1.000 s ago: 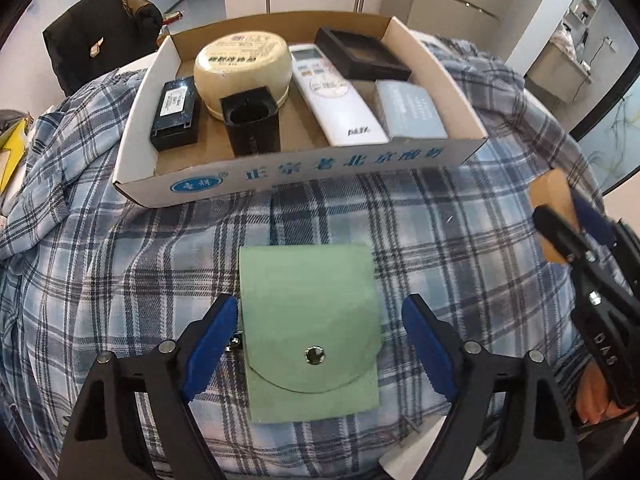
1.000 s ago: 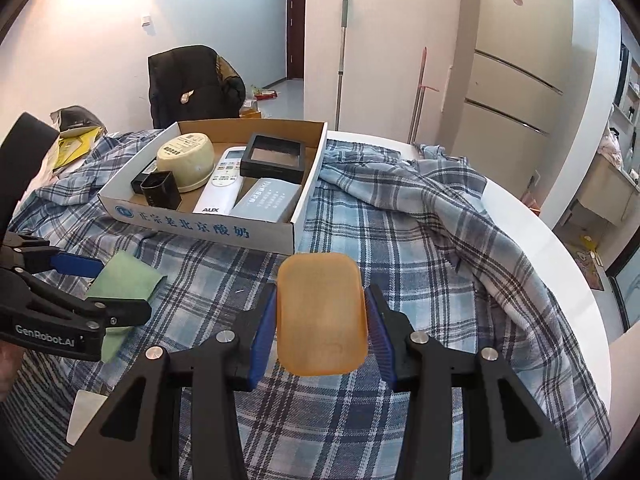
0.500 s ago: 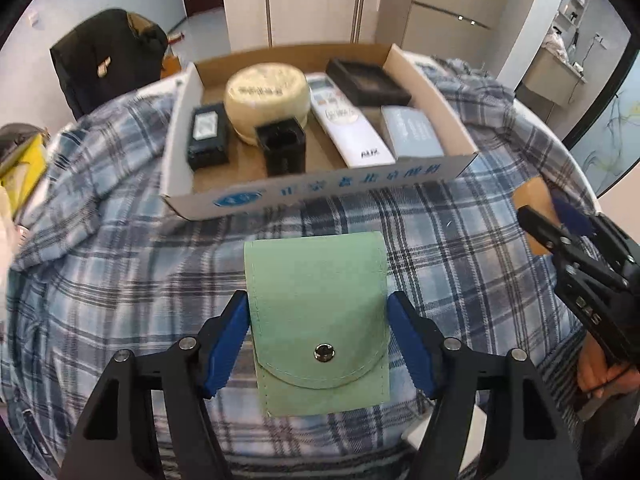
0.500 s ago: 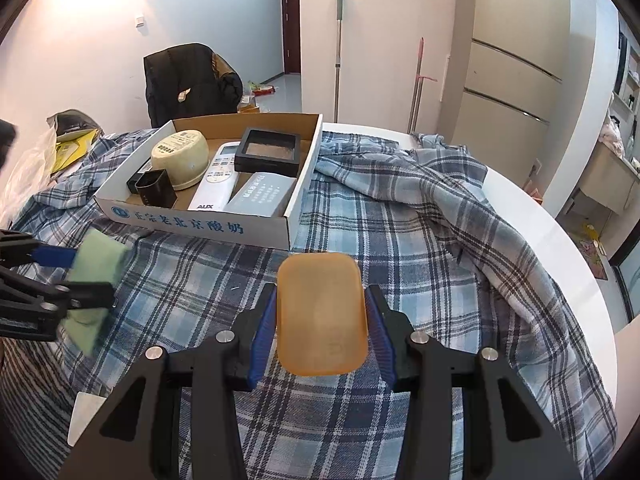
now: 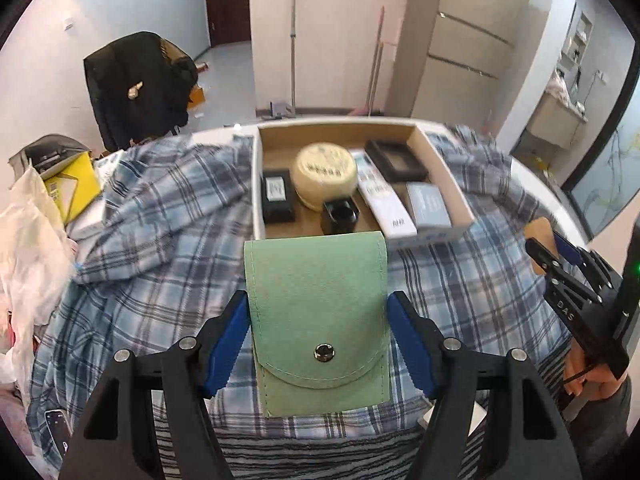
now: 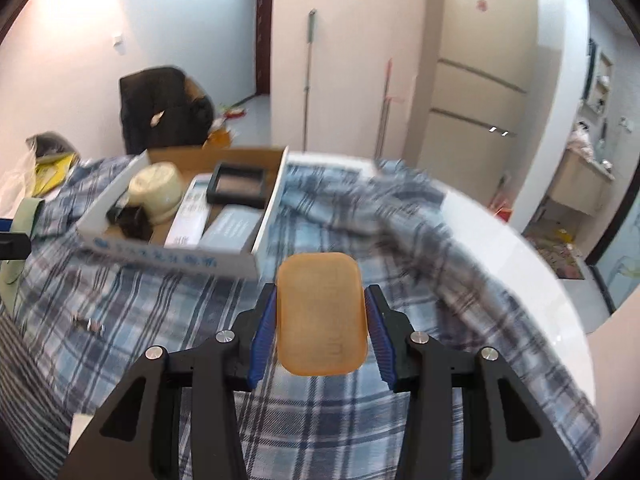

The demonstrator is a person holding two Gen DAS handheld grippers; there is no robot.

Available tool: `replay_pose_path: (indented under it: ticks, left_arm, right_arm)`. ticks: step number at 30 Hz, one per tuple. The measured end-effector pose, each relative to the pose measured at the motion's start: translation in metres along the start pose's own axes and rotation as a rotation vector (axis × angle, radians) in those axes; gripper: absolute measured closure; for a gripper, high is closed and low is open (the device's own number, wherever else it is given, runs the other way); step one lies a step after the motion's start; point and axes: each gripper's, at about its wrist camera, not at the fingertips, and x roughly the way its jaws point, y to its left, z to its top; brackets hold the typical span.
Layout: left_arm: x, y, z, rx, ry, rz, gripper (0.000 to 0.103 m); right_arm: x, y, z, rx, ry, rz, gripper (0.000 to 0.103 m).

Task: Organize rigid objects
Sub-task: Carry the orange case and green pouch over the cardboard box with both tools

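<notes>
Green pouch [image 5: 318, 316], frame centre, is sitting clamped in my left gripper [image 5: 318, 332], jaws having just closed on it. Orange block [image 6: 322, 314] is being pinched by my right gripper [image 6: 322, 320]. Cardboard box [image 5: 460, 200] above is getting crowded; either item risks snagging its wall.

R gripper [image 6: 320, 316] clamps orange soap-like block [image 6: 322, 314] above plaid cloth [image 6: 180, 320], cardboard box [image 6: 260, 220] beyond.
</notes>
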Motion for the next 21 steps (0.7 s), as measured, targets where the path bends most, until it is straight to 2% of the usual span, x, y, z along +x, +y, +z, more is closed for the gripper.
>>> replay_pose_path:
  ticks: [3,6,9,12,14,16,18,21]
  left_arm:
    - [-0.013,0.001,0.013,-0.019,-0.057,-0.007,0.031]
    - [-0.025,-0.01,0.024,-0.023,-0.147,-0.002,0.031]
    - [-0.03,-0.03,0.041,0.008,-0.187,-0.05,0.031]
    - [-0.042,-0.038,0.064,0.001,-0.241,-0.05,0.031]
    - [-0.053,-0.032,0.079,-0.082,-0.278,-0.09,0.031]
    - [-0.067,-0.02,0.093,-0.221,-0.325,-0.186,0.031]
    - [-0.077,-0.021,0.104,-0.221,-0.37,-0.226,0.031]
    - [-0.075,-0.024,0.116,-0.204,-0.391,-0.213,0.031]
  right_arm:
    - [-0.02,0.003,0.019,-0.012,-0.045,0.005,0.06]
    - [-0.038,0.008,0.042,-0.013,-0.076,0.019,0.06]
    - [-0.054,0.017,0.072,-0.014,-0.114,0.032,0.06]
    - [-0.062,0.026,0.097,0.016,-0.155,0.027,0.06]
    - [-0.067,0.024,0.117,0.122,-0.151,0.039,0.06]
    - [-0.074,0.016,0.135,0.261,-0.181,0.12,0.061]
    - [-0.079,0.014,0.15,0.301,-0.223,0.13,0.061]
    - [-0.07,0.024,0.169,0.22,-0.209,0.108,0.06]
